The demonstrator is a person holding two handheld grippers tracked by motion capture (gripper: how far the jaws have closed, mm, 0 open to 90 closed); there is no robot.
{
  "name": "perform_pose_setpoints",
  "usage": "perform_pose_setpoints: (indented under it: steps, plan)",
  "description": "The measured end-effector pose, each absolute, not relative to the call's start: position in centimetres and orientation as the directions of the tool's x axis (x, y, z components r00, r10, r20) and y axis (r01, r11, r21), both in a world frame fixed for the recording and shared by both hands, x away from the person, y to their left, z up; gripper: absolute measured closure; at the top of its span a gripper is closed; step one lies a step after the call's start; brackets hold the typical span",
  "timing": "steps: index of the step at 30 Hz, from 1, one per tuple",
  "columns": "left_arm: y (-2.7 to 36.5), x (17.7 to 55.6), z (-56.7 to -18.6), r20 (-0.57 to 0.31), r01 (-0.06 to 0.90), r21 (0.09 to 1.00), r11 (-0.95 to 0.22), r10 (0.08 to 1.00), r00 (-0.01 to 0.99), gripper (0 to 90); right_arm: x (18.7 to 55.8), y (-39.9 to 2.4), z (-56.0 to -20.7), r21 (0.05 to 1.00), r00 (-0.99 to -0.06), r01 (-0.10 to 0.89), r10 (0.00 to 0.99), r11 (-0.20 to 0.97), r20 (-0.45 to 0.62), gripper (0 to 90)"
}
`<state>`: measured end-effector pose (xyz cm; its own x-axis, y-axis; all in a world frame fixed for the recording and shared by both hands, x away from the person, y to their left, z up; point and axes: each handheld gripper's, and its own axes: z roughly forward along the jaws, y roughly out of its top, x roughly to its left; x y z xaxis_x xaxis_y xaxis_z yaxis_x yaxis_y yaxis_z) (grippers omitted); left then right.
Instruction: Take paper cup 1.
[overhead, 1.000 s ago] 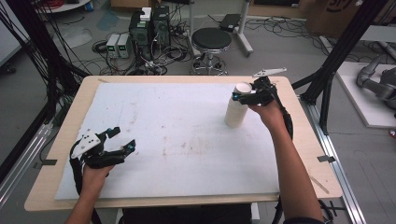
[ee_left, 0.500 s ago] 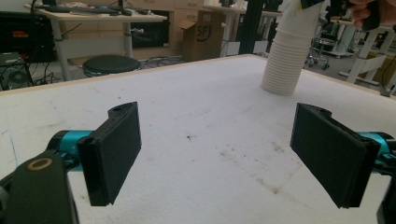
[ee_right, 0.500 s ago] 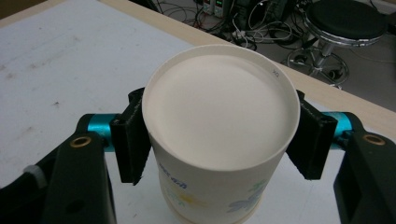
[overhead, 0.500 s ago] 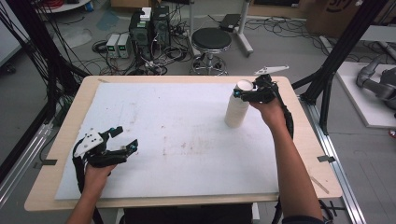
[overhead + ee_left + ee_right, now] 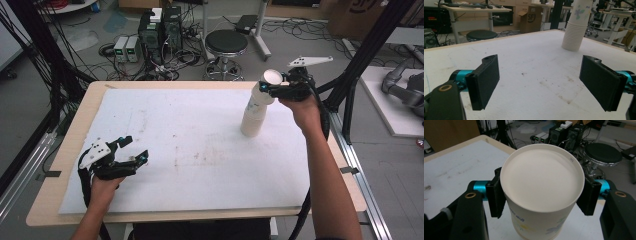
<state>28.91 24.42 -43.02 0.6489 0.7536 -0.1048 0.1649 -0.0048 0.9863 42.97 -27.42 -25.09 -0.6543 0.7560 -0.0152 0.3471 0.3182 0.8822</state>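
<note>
Since a second ago the right gripper (image 5: 272,89) has risen at the far right of the surface (image 5: 50,200), its jaws have just been closing, and they now clamp the top cup (image 5: 263,90), lifted part-way out of the stack (image 5: 251,121) and leaning left. Over at the near left corner, the left gripper (image 5: 134,149) has kept its place, jaws wide apart with nothing between them, low over the white mat (image 5: 200,150).

Seen in the right gripper view, the cup (image 5: 541,185) is white paper, upside down, its flat base facing the camera, a faint floral print on its side, and one pad pressed against each side. In the left gripper view the stack (image 5: 574,32) shows many ribbed rims at its foot.

Counted: two grippers, one stack, one raised cup, one round stool (image 5: 226,44) beyond the far edge.
</note>
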Motion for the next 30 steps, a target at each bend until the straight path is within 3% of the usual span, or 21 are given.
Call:
perform_pose_setpoints:
  steps: [7,12,19,30]
  plan:
    - [24.3,28.8,-43.0,-0.105,0.161,0.987,-0.005,0.743,0.661,16.8,40.3,-28.9,-23.2,0.899,-0.659,0.316,0.752,0.304,-0.022,36.7]
    - [24.2,28.7,-43.0,-0.107,0.158,0.987,0.0,0.737,0.667,16.6,38.2,-29.5,-23.7,0.898,-0.688,0.303,0.725,0.318,-0.024,36.8]
    - [23.9,28.5,-42.9,-0.102,0.15,0.989,-0.003,0.724,0.683,16.0,34.2,-30.0,-26.7,0.892,-0.747,0.288,0.665,0.349,-0.019,37.1]
    - [23.6,28.4,-42.8,-0.105,0.144,0.99,0.006,0.709,0.698,15.8,32.1,-28.6,-32.0,0.883,-0.788,0.276,0.615,0.38,-0.019,36.7]
